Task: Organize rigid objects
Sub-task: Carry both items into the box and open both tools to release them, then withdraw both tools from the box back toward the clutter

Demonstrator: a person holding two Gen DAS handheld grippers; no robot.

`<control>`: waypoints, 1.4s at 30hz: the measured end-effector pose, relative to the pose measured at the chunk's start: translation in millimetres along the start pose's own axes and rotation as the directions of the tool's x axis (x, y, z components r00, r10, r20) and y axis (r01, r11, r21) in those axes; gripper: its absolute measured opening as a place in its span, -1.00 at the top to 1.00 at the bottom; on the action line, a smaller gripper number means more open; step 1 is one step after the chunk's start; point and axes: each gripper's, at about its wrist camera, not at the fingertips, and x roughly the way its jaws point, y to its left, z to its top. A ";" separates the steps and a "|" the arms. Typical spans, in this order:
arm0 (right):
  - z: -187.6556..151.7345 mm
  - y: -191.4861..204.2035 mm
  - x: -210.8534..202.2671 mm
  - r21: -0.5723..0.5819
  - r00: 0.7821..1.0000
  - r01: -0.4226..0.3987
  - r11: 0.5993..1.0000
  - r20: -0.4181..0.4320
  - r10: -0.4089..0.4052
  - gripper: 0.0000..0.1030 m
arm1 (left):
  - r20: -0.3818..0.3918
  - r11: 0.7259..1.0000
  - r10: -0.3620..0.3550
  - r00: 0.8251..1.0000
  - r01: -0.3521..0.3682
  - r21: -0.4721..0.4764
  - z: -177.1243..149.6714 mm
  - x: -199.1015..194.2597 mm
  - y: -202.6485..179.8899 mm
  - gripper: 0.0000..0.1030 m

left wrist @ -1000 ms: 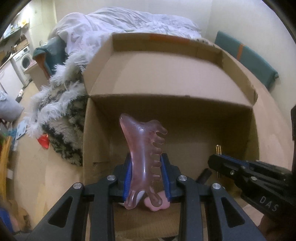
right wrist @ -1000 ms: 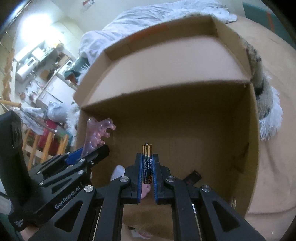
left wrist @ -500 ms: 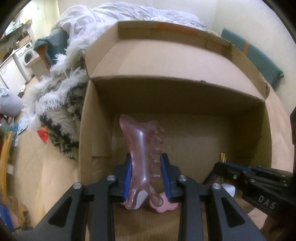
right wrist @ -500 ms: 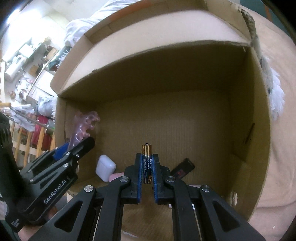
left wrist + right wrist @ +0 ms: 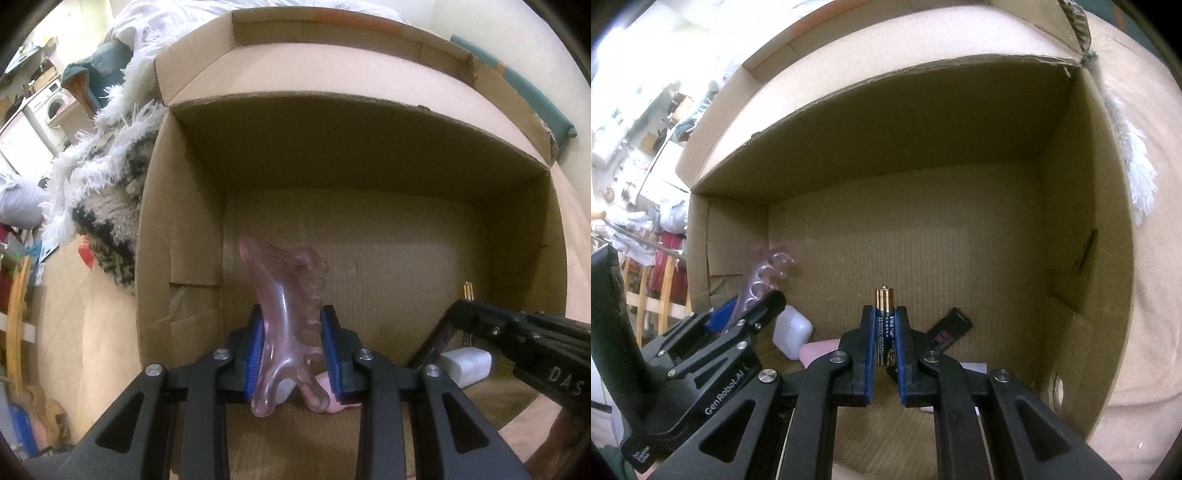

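Observation:
My left gripper [image 5: 293, 332] is shut on a translucent pink comb-shaped scraper [image 5: 284, 314], held upright inside the open cardboard box [image 5: 332, 147]. My right gripper [image 5: 885, 332] is shut on a black and gold battery [image 5: 884, 317], also inside the box. The left gripper and scraper [image 5: 764, 280] show at the left of the right wrist view. The right gripper [image 5: 469, 306] shows at the right of the left wrist view. On the box floor lie a white case [image 5: 792, 330], a pink object [image 5: 820, 350] and a black stick [image 5: 947, 328].
The box [image 5: 1071, 221] stands on a tan surface with its flaps open. A shaggy white and black rug [image 5: 99, 192] lies left of it. Bedding [image 5: 177, 22] and a teal cushion [image 5: 535, 99] lie behind it. A white paper [image 5: 973, 367] lies on the box floor.
Both grippers have moved forward and down into the box with their objects still held. The box walls now fill both views and the floor items are closer.

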 end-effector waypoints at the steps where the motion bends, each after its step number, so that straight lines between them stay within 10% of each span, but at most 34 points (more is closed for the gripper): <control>1: -0.1 -0.7 -0.4 -0.002 1.000 0.000 1.000 0.000 0.000 0.78 | -0.001 1.000 0.006 1.000 -0.006 0.003 0.2 0.8 -0.8 0.48; 11: -2.8 -9.4 -9.9 0.011 0.999 -0.017 1.000 0.035 0.017 0.72 | -0.016 0.999 0.021 1.000 -0.020 0.046 -1.5 5.1 -17.2 0.17; 16: 0.4 -11.1 -18.5 0.034 0.997 -0.011 0.999 0.071 0.008 -0.34 | 0.028 0.993 0.059 0.998 -0.061 0.096 -2.3 -1.5 -28.0 -0.29; 42: -11.0 2.9 -62.1 -0.024 0.977 0.017 1.000 0.215 -0.011 -0.52 | 0.131 0.993 0.078 0.988 -0.089 0.080 -7.1 -47.6 -6.5 -0.29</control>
